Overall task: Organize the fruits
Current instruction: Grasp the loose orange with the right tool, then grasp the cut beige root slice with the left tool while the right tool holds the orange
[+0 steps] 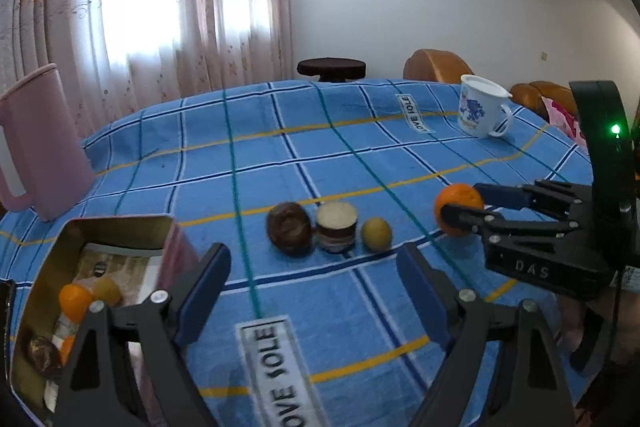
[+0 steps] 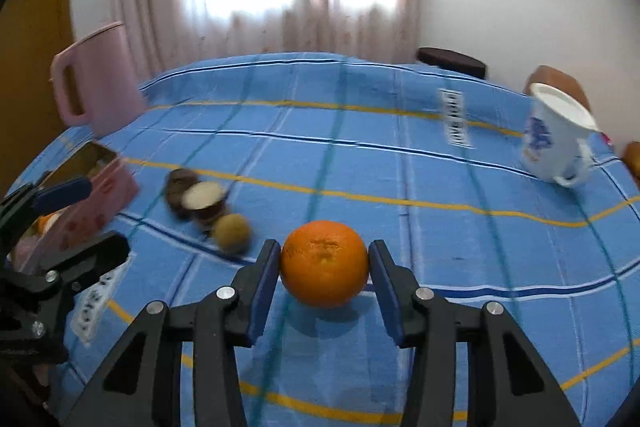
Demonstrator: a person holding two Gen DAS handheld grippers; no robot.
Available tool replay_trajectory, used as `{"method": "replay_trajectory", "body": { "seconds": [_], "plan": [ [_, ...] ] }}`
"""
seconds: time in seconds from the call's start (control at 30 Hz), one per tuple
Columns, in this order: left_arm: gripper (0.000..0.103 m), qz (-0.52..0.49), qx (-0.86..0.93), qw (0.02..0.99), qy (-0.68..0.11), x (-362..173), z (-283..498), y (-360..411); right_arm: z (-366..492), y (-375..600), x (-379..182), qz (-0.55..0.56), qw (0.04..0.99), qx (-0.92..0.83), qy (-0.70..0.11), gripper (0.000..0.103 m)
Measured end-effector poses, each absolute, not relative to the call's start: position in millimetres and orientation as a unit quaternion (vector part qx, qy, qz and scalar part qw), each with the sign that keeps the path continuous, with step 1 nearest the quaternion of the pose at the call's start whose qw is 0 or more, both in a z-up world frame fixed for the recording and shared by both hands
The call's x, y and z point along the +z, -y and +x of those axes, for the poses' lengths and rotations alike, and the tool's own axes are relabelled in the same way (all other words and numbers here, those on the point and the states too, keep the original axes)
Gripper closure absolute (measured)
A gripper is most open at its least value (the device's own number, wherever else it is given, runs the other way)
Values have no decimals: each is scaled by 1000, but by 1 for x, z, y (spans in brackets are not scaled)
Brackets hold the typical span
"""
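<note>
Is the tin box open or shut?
Open. The tin box has no lid on; its gold inside and the fruits lying in it show from above.

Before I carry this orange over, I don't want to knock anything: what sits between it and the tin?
The brown fruit, small jar and yellow-green fruit sit in a row between orange and tin.

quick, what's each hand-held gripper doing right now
left hand-held gripper: open, nothing between its fingers.
right hand-held gripper: shut on the orange, both pads against its sides; the orange sits on the blue checked tablecloth.
</note>
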State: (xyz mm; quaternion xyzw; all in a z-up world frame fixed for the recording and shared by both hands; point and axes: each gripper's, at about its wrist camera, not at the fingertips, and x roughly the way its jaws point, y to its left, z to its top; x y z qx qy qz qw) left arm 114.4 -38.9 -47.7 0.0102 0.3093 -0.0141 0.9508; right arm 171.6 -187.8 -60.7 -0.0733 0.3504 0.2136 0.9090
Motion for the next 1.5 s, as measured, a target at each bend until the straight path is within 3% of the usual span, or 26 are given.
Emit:
{"method": "replay_trajectory", "body": {
  "seconds": [0.23, 0.37, 0.6, 0.67, 1.5],
  "plan": [
    [35, 8, -13, 941, -339, -58, 149, 57, 176, 195, -59, -64, 910, 214, -350, 56],
    [53, -14, -13, 930, -367, -68, 170, 55, 176, 197, -61, -60, 908, 218, -354, 56],
    [57, -28, -15, 926, -376, -71, 182, 54, 175, 194, -62, -62, 907, 221, -354, 55],
    [63, -25, -16, 926, -375, -71, 180, 57, 175, 191, -63, -68, 905, 222, -356, 55],
    [67, -46, -40, 931, -360, -66, 171, 47, 166, 196, -57, -51, 914, 235, -328, 55]
  ]
}}
